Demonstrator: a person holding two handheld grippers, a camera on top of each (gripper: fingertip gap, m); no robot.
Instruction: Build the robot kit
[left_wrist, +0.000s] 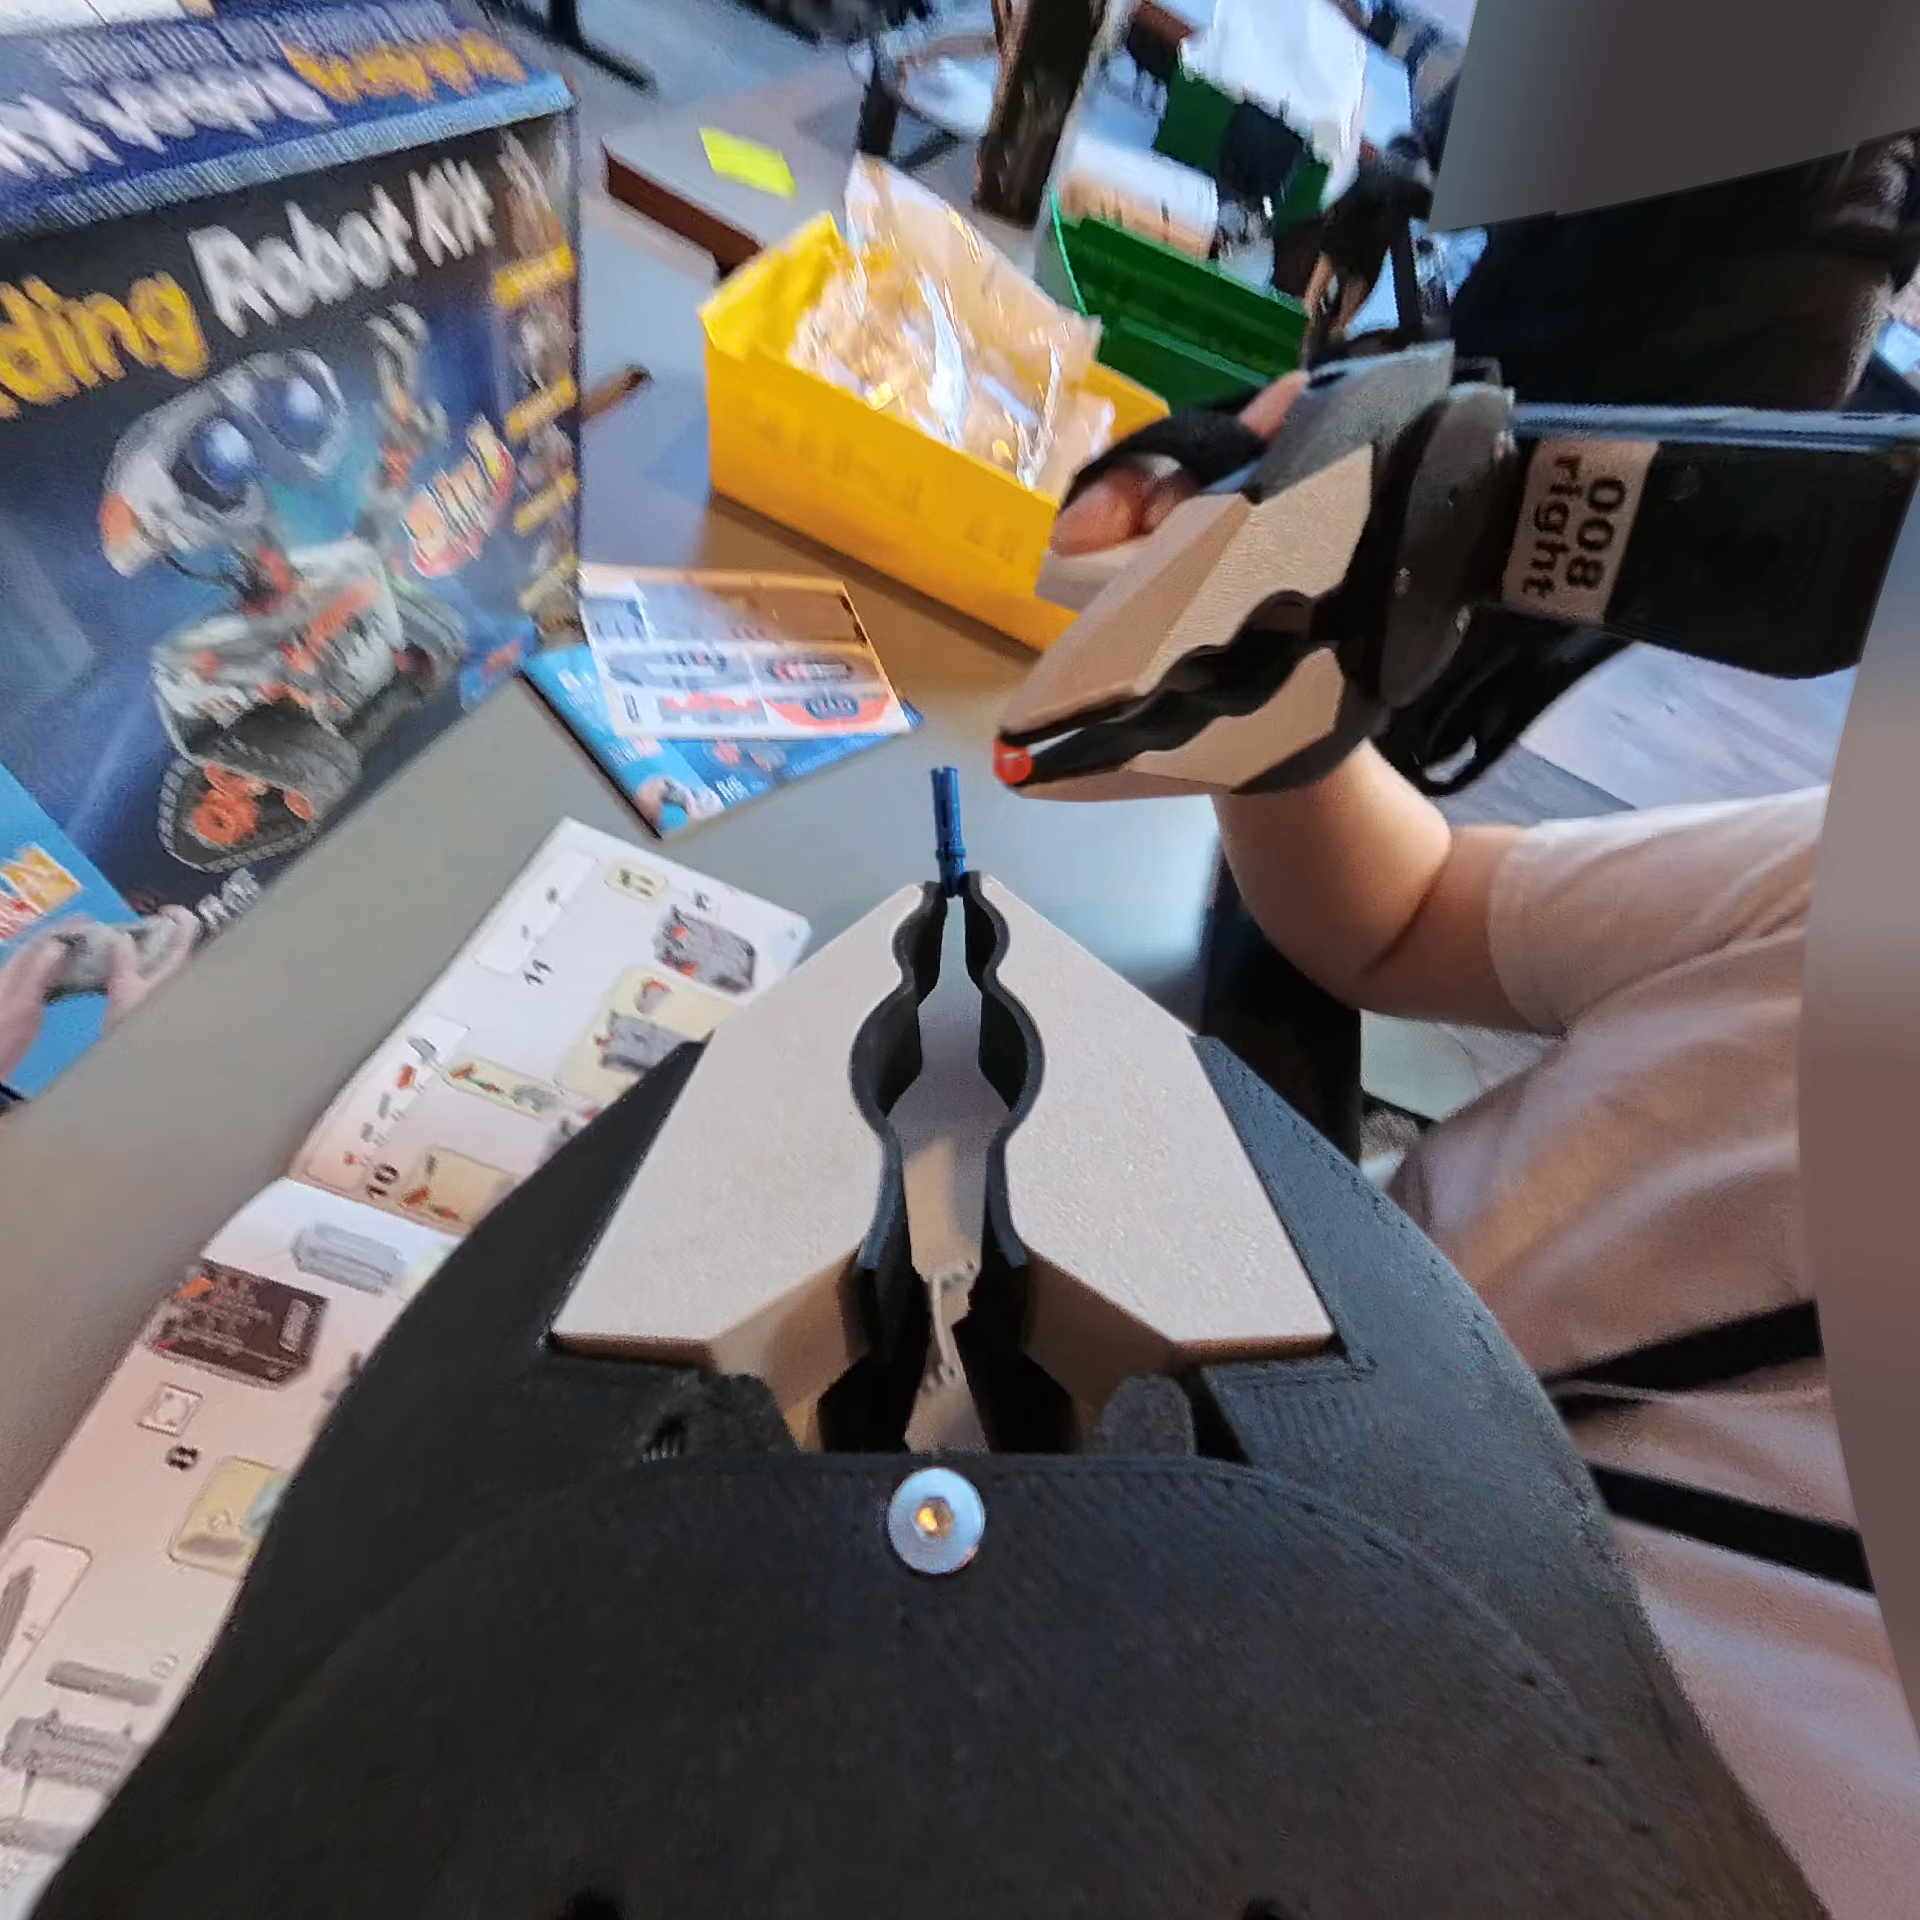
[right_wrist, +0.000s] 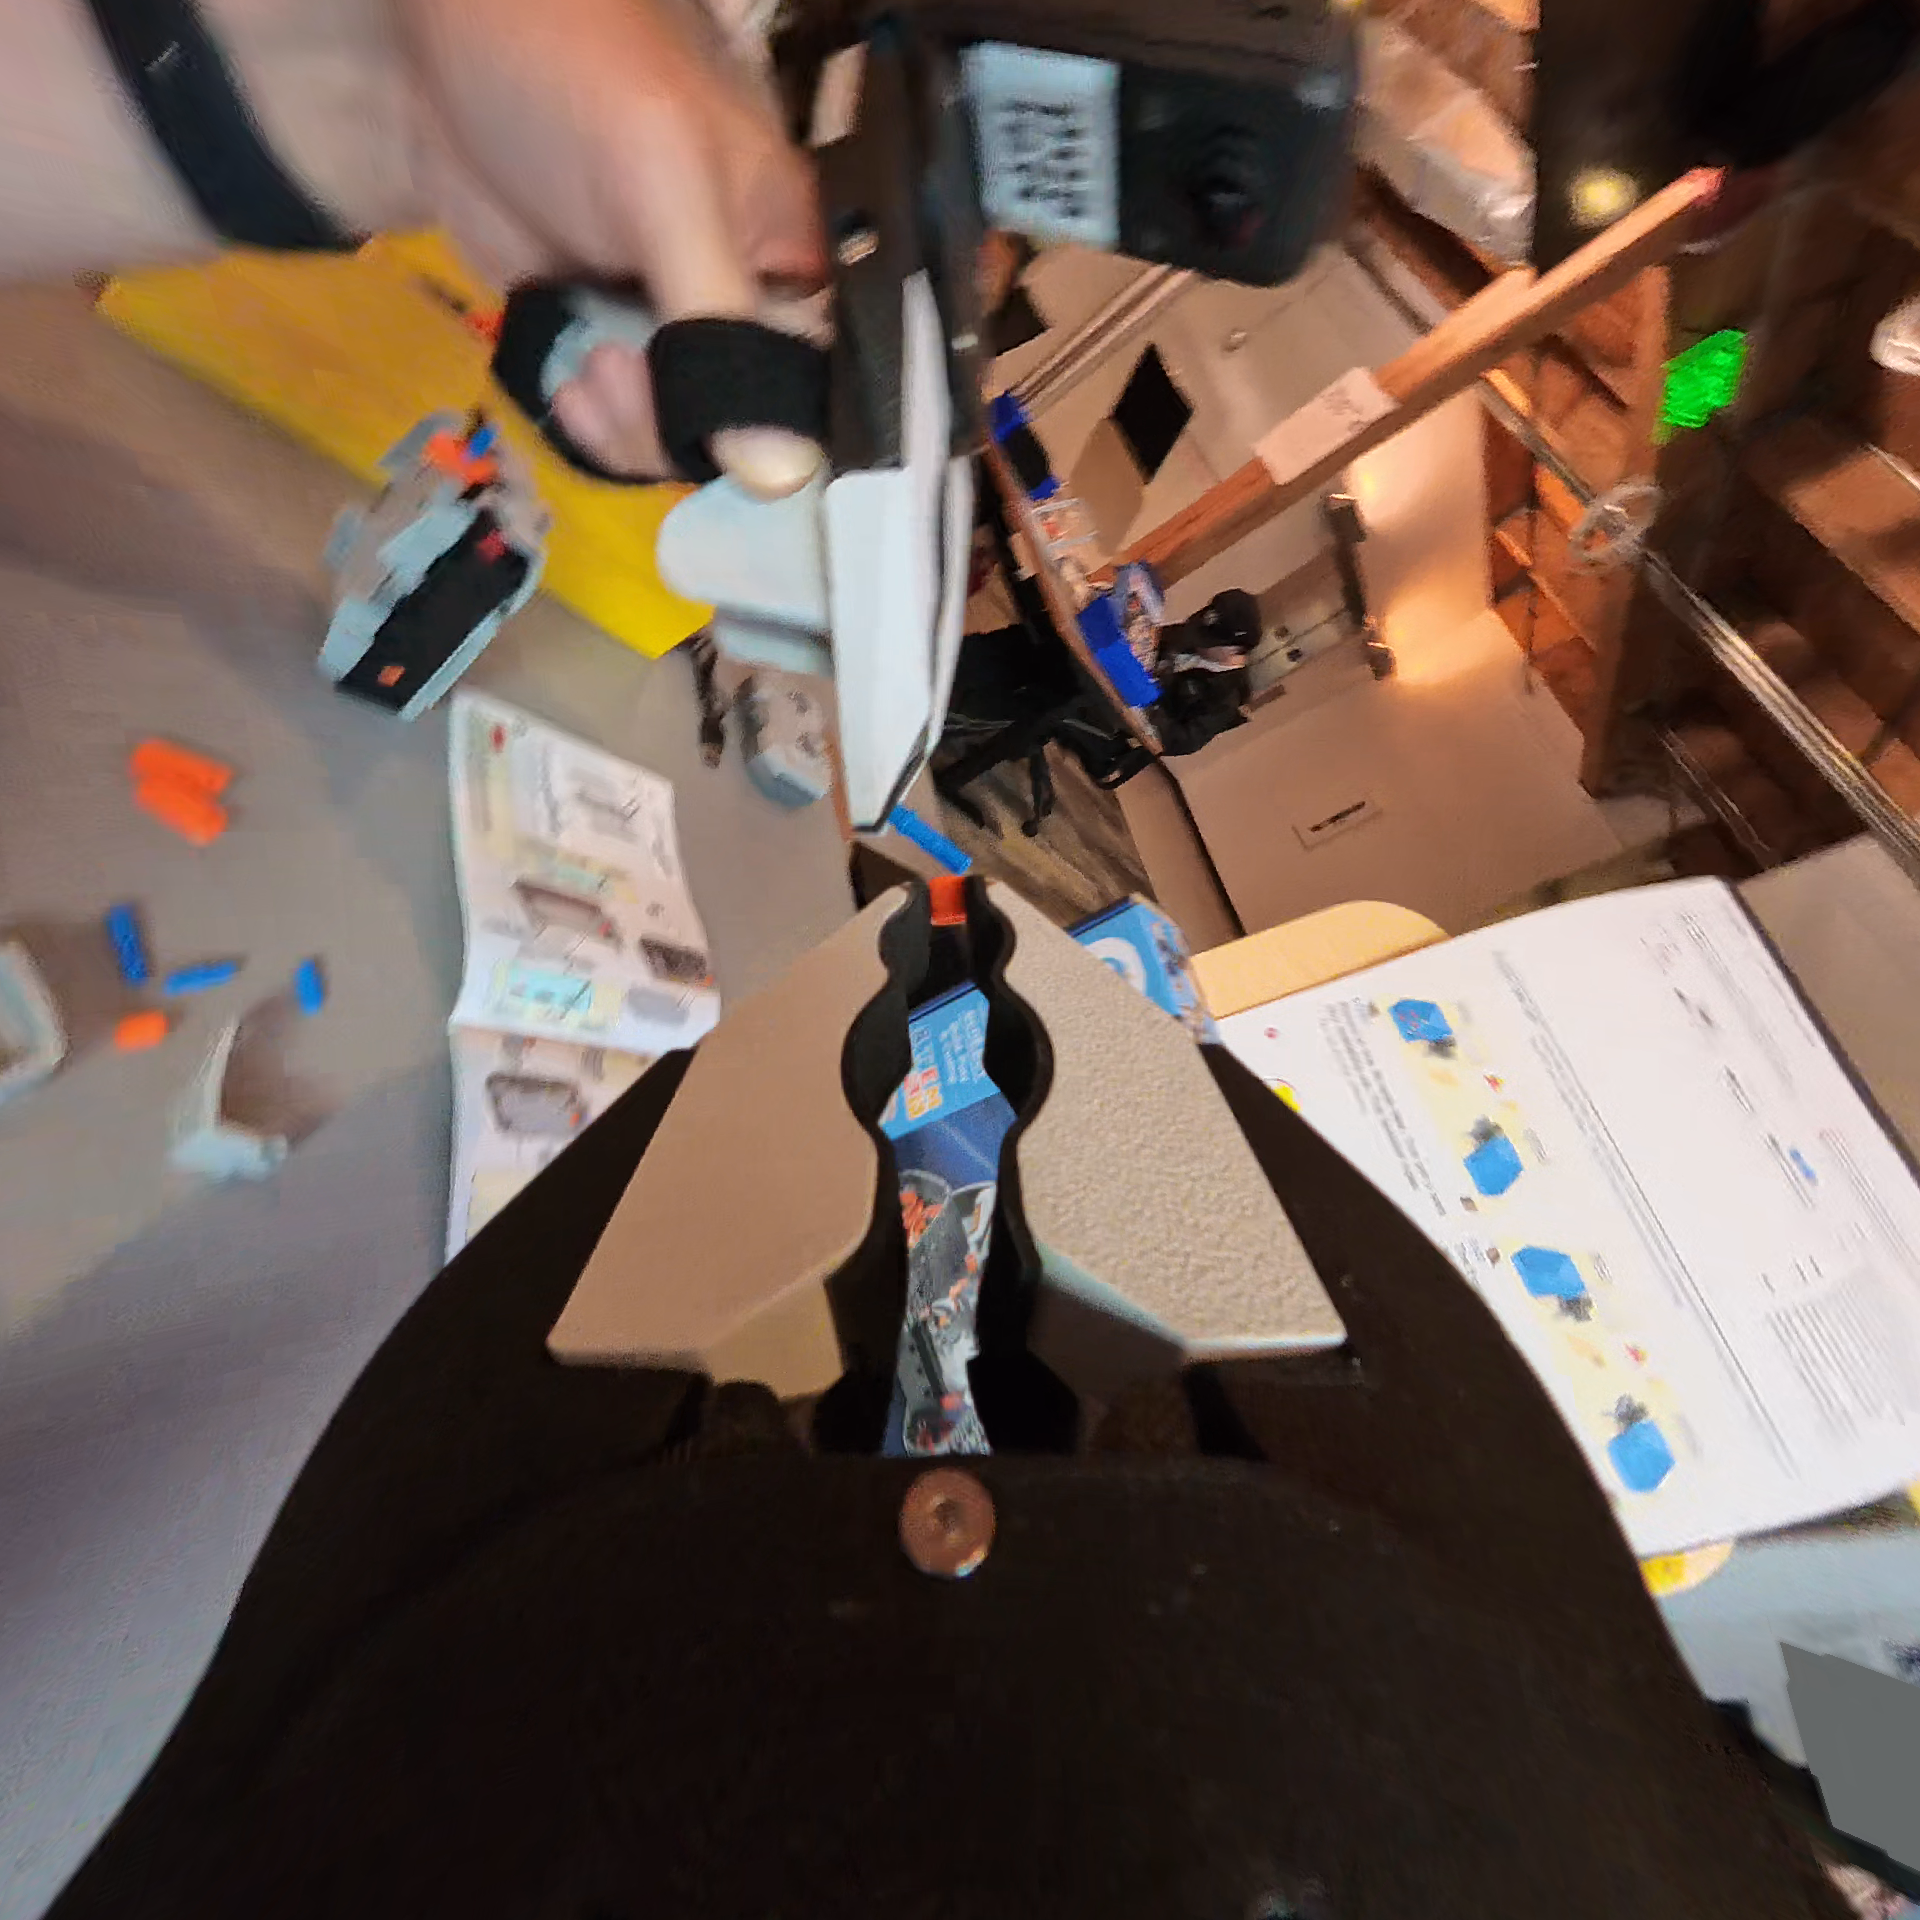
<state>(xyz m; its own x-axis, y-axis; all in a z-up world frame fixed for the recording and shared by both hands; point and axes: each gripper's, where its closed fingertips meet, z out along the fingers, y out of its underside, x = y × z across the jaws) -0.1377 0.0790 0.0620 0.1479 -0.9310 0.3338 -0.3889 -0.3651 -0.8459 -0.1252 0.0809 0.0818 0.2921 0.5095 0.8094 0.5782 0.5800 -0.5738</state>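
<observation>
My left gripper (left_wrist: 951, 883) is shut on a thin blue pin (left_wrist: 945, 821) that sticks out past its tips, held above the grey table (left_wrist: 260, 956). My right gripper (left_wrist: 1013, 764) comes in from the right, shut on a small orange piece (left_wrist: 1010, 764), its tip close to the right of the blue pin. In the right wrist view my right gripper (right_wrist: 948, 896) pinches the orange piece (right_wrist: 948, 899), and the left gripper (right_wrist: 883, 810) hangs above it with the blue pin (right_wrist: 930, 836) just beyond my tips.
A blue toy kit box (left_wrist: 281, 468) stands at left. An open instruction booklet (left_wrist: 436, 1091) and leaflets (left_wrist: 727, 665) lie on the table. A yellow bin (left_wrist: 873, 478) holds plastic bags; a green bin (left_wrist: 1174, 301) stands behind it. Loose orange and blue pieces (right_wrist: 177, 790) and a grey part-built model (right_wrist: 426, 582) lie about. Only a small space, under 4 cm, lies between the two pairs of fingers.
</observation>
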